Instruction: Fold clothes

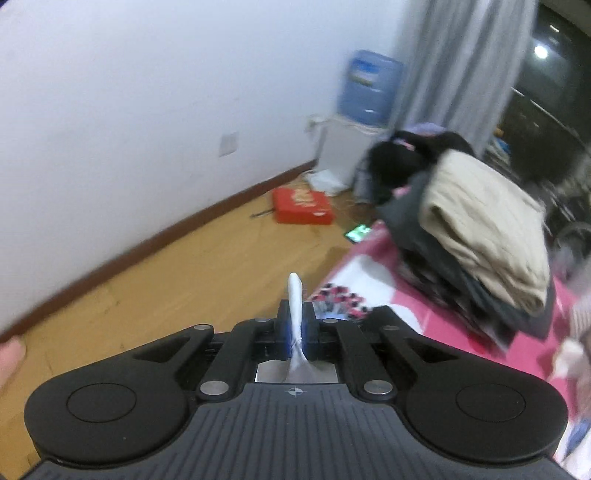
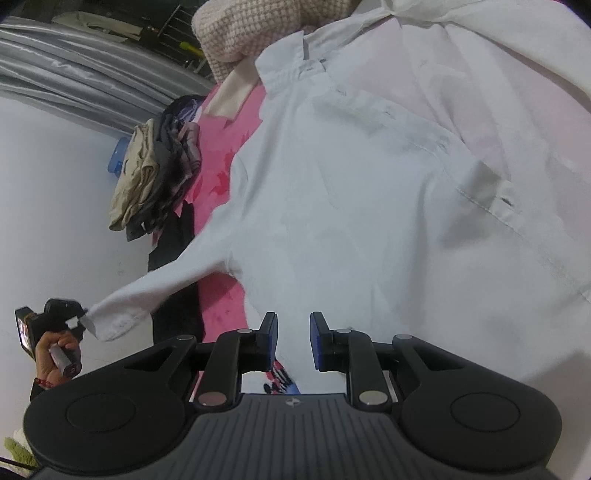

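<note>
A white button-up shirt lies spread on a pink patterned bedspread. One sleeve stretches off to the left, pulled taut past the bed's edge. My left gripper, held in a hand, is shut on that sleeve's cuff. In the left wrist view a strip of the white cuff sticks up, pinched between the shut jaws of the left gripper. My right gripper hovers over the shirt's near edge, jaws apart with nothing between them.
A pile of folded clothes, beige on top of dark ones, sits at the bed's far end. A knitted pink-beige garment lies beyond the collar. On the wooden floor stand a water dispenser, a red box and a lit phone.
</note>
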`<state>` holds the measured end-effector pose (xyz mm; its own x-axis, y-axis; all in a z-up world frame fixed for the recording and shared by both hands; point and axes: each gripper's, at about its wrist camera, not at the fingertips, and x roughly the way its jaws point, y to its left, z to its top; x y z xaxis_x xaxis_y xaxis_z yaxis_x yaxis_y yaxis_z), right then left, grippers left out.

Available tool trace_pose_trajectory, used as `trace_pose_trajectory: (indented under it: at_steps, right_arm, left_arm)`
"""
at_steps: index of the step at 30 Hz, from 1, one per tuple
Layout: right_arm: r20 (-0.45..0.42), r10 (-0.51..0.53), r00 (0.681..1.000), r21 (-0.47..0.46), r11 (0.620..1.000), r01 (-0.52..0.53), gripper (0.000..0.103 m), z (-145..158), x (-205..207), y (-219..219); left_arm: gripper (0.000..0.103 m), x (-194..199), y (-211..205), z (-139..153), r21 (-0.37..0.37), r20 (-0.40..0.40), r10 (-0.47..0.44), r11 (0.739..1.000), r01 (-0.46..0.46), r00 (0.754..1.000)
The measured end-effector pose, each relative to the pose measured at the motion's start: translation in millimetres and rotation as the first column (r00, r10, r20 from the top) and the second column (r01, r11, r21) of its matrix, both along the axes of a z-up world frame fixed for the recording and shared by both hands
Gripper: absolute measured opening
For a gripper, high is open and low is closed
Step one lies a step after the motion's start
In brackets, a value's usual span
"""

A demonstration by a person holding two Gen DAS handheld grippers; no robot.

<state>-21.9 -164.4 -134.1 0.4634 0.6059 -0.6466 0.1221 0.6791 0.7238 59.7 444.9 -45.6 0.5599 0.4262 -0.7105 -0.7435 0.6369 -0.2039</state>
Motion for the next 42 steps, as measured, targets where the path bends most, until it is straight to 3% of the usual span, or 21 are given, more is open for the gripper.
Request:
trace_pose_trajectory:
  at_steps: [5, 8, 10, 13, 16, 19, 22, 24, 26, 27, 29, 31, 35, 37, 38, 39, 40, 42]
  right_arm:
    - [0.013, -0.001, 1.0, 0.006, 1.0, 0.001, 0.028, 3.0, -2.5, -1.5]
    - [0.014, -0.002, 1.0, 0.007, 1.0, 0.002, 0.028, 4.1, -3.5, -3.3]
    - [0.016, -0.007, 1.0, 0.005, 1.0, 0.007, 0.028, 4.8, -4.9, -5.5]
    - [0.008, -0.013, 1.0, -0.002, 1.0, 0.013, 0.029, 2.3, -4.8, -8.4]
    - [0.0, -0.016, 1.0, -0.008, 1.0, 0.016, 0.029, -0.9, -3.9, -10.3]
    - [0.004, -0.018, 1.0, -0.013, 1.0, 0.018, 0.029, -0.6, -5.3, -12.0]
    - [0.011, -0.026, 1.0, -0.024, 0.999, 0.026, 0.029, 2.4, -9.4, -13.0]
    - [0.018, -0.038, 0.999, -0.035, 0.999, 0.039, 0.029, 6.1, -16.2, -16.6]
    - [0.026, -0.054, 0.998, -0.048, 0.997, 0.055, 0.029, 9.8, -25.6, -22.2]
    - [0.026, -0.065, 0.998, -0.056, 0.996, 0.066, 0.029, 11.0, -31.9, -26.1]
    - [0.02, -0.087, 0.996, -0.064, 0.994, 0.088, 0.029, 11.7, -44.9, -34.3]
    - [0.009, -0.11, 0.994, -0.067, 0.992, 0.111, 0.029, 11.1, -58.2, -42.9]
    - [-0.009, -0.153, 0.988, -0.075, 0.986, 0.152, 0.029, 7.6, -75.4, -55.4]
    - [-0.017, -0.17, 0.985, -0.071, 0.983, 0.168, 0.029, 4.7, -78.8, -61.2]
    - [-0.02, -0.173, 0.985, -0.069, 0.983, 0.172, 0.029, 3.3, -79.0, -62.6]
    - [-0.024, -0.174, 0.984, -0.065, 0.983, 0.173, 0.029, 1.5, -78.0, -63.7]
    - [-0.027, -0.175, 0.984, -0.061, 0.983, 0.173, 0.029, -0.3, -76.9, -64.5]
    - [-0.032, -0.167, 0.985, -0.056, 0.985, 0.165, 0.029, -3.7, -73.5, -64.0]
  left_arm:
    - [0.005, -9.7, 18.4, -22.2, -0.054, -0.115, 0.058, 0.996, -0.065, 0.992]
    - [0.016, -15.2, 26.3, -48.8, -0.084, -0.2, 0.068, 0.993, -0.086, 0.978]
    - [0.024, -27.6, 27.7, -61.4, -0.126, -0.207, 0.07, 0.987, -0.097, 0.976]
    - [0.025, -52.6, 31.1, -67.0, -0.168, -0.19, 0.051, 0.982, -0.084, 0.98]
    - [0.025, -69.2, 31.1, -62.7, -0.075, -0.218, 0.057, 0.994, -0.075, 0.974]
    - [0.025, -74.1, 26.6, -51.9, 0.009, -0.195, 0.045, 0.999, -0.044, 0.98]
    - [0.025, -60.5, -7.1, -37.0, 0.065, -0.149, -0.101, 0.992, 0.112, 0.984]
    - [0.027, -48.2, -36.6, -28.5, 0.103, -0.128, -0.222, 0.967, 0.235, 0.967]
    - [0.029, -31.0, -76.3, -24.0, 0.127, -0.115, -0.37, 0.915, 0.383, 0.922]
    - [0.032, -20.3, -98.8, -24.8, 0.128, -0.114, -0.45, 0.877, 0.462, 0.886]
    - [0.034, 3.3, -145.8, -30.4, 0.116, -0.127, -0.596, 0.785, 0.608, 0.793]
    - [0.036, 28.8, -193.7, -40.5, 0.088, -0.153, -0.713, 0.68, 0.728, 0.684]
    - [0.036, 79.6, -266.2, -64.0, 0.03, -0.144, -0.85, 0.508, 0.861, 0.506]
    - [0.036, 96.9, -287.0, -76.9, -0.056, -0.121, -0.895, 0.438, 0.897, 0.429]
    - [0.036, 100.7, -295.5, -83.9, -0.065, -0.127, -0.91, 0.405, 0.912, 0.395]
    - [0.036, 103.6, -303.6, -90.9, -0.062, -0.14, -0.921, 0.375, 0.925, 0.364]
    - [0.036, 105.1, -308.8, -98.8, -0.033, -0.183, -0.915, 0.371, 0.928, 0.36]
    - [0.04, 109.3, -306.6, -111.1, 0.022, -0.222, -0.897, 0.387, 0.922, 0.382]
